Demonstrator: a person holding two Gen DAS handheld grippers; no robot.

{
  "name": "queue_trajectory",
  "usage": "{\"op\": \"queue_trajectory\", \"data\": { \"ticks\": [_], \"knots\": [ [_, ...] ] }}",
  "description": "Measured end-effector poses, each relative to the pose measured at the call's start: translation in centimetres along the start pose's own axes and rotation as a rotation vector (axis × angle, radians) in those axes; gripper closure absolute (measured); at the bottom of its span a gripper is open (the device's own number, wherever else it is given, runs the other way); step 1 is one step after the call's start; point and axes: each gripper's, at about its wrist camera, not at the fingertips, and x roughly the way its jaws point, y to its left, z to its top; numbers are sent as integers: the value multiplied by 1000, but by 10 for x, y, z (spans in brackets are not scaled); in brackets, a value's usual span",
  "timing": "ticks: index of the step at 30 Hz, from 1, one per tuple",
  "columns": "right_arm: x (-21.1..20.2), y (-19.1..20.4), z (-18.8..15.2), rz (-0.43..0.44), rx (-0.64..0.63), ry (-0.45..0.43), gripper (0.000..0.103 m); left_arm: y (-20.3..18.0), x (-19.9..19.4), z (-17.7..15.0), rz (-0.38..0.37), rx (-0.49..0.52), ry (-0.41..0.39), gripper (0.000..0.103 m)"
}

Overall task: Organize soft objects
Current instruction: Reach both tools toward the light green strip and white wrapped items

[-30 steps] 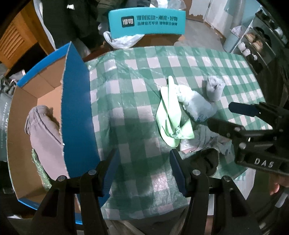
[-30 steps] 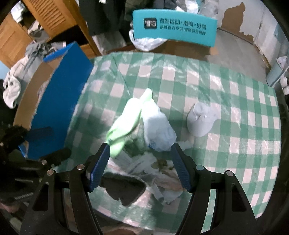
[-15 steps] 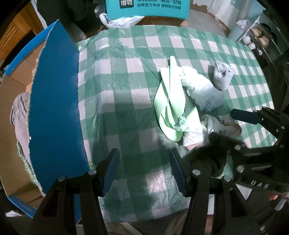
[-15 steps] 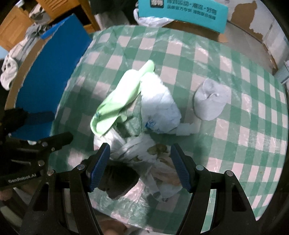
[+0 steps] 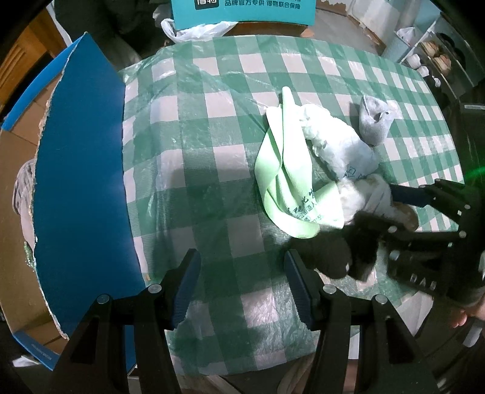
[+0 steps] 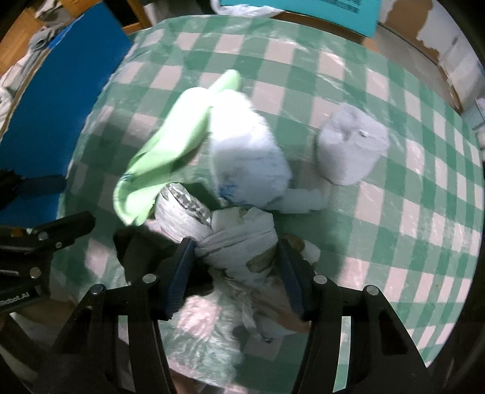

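A pile of soft things lies on the green checked tablecloth (image 5: 212,151): a light green bag (image 5: 285,181), a white plastic bag (image 5: 336,145), a grey sock (image 5: 374,121), a crumpled white patterned cloth (image 6: 239,239) and a black cloth (image 5: 333,254). My right gripper (image 6: 235,272) is open, its jaws on either side of the white patterned cloth; it shows in the left wrist view (image 5: 391,212) reaching into the pile. My left gripper (image 5: 242,288) is open and empty over the tablecloth, left of the black cloth.
An open cardboard box with a blue flap (image 5: 81,181) stands at the table's left edge, with a grey garment (image 5: 22,188) inside. A teal chair back (image 5: 242,9) stands beyond the far edge. Shelves (image 5: 436,60) are at the far right.
My right gripper has dropped forward into the pile, and the white patterned cloth now sits between its jaws. My left gripper has moved slightly closer to the table.
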Motion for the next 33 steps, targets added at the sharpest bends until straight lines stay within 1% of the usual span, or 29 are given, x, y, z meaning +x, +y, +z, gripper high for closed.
{"op": "queue_trajectory", "data": {
  "ticks": [5,8,9,10,11,13,16,18,21,24,29,33],
  "knots": [
    [-3,-23,-1,-58,94,1,48,-3,6,0,-4,-10,-7,44],
    [-3,-33,-2,-43,139,-9,47,-1,7,3,-17,-31,-14,44],
    [-4,-33,-2,-33,142,-16,47,1,7,1,-23,-36,-17,40],
    [-4,-32,-2,-31,138,-20,46,2,7,1,-29,-46,-23,32],
    [-4,-33,-2,-33,130,-21,45,2,6,1,-35,-55,-33,30],
    [-3,-30,-1,-33,117,-22,42,3,3,5,-52,-71,-55,30],
    [-1,-26,-3,-28,111,-19,39,-1,3,14,-77,-68,-63,29],
    [3,-27,4,-23,109,-16,38,-5,4,20,-78,-63,-67,25],
    [7,-33,9,-19,107,-12,38,-13,9,29,-76,-54,-73,24],
    [12,-34,12,-14,107,-11,38,-18,17,33,-73,-49,-66,24],
    [18,-42,7,-2,118,-21,38,-18,33,40,-67,-67,-36,24],
    [10,-43,3,2,108,-33,38,-18,42,44,-68,-72,-25,24]
  ]
}}
